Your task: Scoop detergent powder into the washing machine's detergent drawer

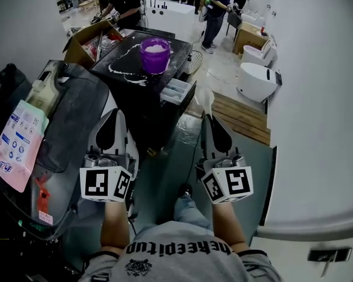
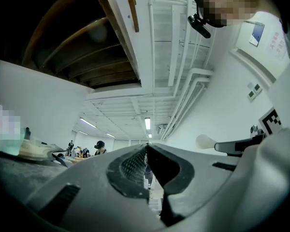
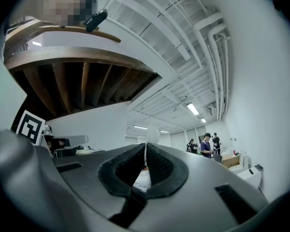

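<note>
A purple tub [image 1: 155, 54] of white detergent powder stands on the black washing machine [image 1: 120, 57], with spilled powder around it. The detergent drawer [image 1: 177, 91] is pulled out at the machine's front right corner. My right gripper [image 1: 207, 117] is shut on the handle of a white spoon [image 1: 205, 97], whose bowl points toward the drawer from just short of it. The spoon [image 3: 152, 134] rises from the closed jaws of the right gripper [image 3: 145, 148]. My left gripper [image 1: 119, 111] hangs beside it, shut and empty, left of the drawer. The left gripper [image 2: 146, 147] shows nothing between its jaws; the spoon [image 2: 205, 141] shows to its right.
A dark appliance [image 1: 70, 122] with a pastel detergent bag [image 1: 19, 144] stands at my left. A cardboard box [image 1: 82, 43] sits behind it. White toilets [image 1: 256, 81] and a wooden pallet [image 1: 242, 117] lie to the right. People [image 1: 216, 4] work at the back.
</note>
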The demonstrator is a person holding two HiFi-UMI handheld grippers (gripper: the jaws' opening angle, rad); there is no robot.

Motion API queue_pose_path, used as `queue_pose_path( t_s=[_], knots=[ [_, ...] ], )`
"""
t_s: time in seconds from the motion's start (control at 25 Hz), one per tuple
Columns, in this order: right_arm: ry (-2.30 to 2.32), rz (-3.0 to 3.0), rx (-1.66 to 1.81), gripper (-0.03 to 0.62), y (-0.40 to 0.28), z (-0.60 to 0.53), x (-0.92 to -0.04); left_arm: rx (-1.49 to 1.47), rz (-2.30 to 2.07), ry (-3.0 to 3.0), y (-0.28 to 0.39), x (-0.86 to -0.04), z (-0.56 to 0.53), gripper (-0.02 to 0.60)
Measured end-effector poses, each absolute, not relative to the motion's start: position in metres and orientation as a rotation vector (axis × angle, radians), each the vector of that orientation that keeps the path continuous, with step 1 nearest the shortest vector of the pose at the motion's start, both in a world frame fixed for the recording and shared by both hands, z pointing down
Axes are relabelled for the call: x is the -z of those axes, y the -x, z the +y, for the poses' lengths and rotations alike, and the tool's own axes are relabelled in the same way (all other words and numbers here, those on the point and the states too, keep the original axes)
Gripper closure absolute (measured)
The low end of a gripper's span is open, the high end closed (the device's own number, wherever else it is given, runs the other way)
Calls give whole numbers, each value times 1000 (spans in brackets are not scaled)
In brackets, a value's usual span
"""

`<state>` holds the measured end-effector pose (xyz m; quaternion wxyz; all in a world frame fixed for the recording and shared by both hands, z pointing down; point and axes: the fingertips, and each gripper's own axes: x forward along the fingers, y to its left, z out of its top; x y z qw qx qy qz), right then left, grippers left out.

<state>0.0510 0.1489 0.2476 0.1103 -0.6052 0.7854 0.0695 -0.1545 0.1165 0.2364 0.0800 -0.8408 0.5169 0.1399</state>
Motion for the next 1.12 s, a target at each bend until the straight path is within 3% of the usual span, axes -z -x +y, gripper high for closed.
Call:
queue_pose_path(
  t_s=[1.12],
  knots=[
    [1543, 2457, -94, 589, -160, -89, -248, -337, 1744, 2334, 46, -236, -91, 578]
  ],
)
